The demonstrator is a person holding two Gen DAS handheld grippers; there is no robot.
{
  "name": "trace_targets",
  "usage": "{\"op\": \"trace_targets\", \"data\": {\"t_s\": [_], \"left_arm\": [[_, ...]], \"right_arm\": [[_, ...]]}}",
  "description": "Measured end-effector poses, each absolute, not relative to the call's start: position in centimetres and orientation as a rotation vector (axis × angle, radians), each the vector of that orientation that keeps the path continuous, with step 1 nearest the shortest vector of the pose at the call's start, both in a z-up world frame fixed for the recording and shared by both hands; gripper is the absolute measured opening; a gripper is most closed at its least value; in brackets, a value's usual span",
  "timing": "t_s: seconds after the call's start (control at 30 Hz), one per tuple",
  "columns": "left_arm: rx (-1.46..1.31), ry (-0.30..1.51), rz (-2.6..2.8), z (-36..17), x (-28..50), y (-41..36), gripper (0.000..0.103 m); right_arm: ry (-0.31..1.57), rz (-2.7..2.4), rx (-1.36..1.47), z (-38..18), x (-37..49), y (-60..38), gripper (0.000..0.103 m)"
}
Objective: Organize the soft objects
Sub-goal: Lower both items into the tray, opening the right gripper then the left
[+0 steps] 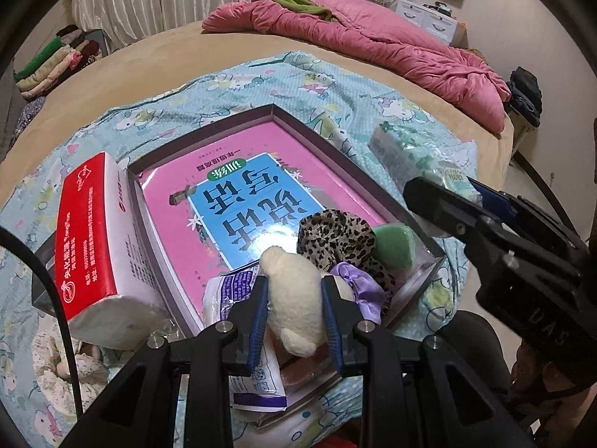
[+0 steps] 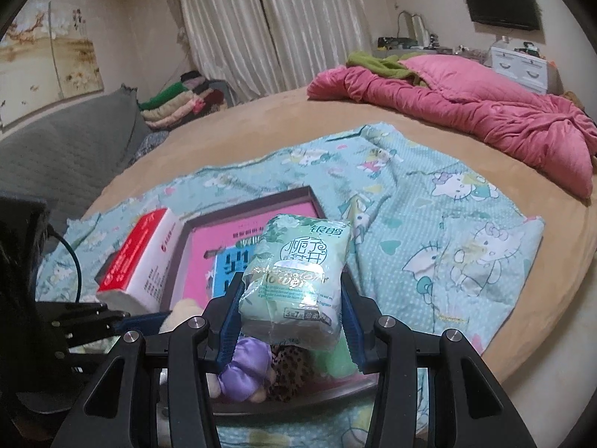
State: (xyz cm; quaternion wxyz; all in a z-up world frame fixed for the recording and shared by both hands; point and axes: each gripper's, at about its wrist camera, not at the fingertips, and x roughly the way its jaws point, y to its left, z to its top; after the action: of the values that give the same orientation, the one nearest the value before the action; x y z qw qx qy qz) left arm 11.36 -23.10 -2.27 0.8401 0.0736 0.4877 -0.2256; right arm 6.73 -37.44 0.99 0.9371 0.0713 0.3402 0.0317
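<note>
— What's the left gripper got?
— A cream plush, fuzzy and rounded, pinched between its blue pads over the near corner of the box.
— And the right gripper?
— Clamped on a pale green tissue pack, glossy and crinkled, above the same box.
— Anything only one camera shows?
— The left view shows a blue-printed packet under the plush; the right view shows a grey couch.

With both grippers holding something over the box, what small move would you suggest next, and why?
Probably lower the left gripper a little and release the cream plush toy into the box's near corner. Its jaws clamp the toy just above the scrunchies already there, while the right gripper holds the green tissue pack higher.
</note>
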Motion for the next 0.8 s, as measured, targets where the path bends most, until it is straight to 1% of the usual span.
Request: {"op": "trace_targets", "data": {"t_s": [0.47,0.8], "left_arm": [[0.140,1.044,-0.472,-3.3,11.6,-22.8,0.028],[0.162,1.035,-0.471,-3.6,11.3,-22.9,0.029]], "right_arm": [[0.759,0.094,0.094,-1.3,7.9,-35.9,0.049],[0.810,0.087,0.118,-2.6,9.1,-36.2,0.049]]}}
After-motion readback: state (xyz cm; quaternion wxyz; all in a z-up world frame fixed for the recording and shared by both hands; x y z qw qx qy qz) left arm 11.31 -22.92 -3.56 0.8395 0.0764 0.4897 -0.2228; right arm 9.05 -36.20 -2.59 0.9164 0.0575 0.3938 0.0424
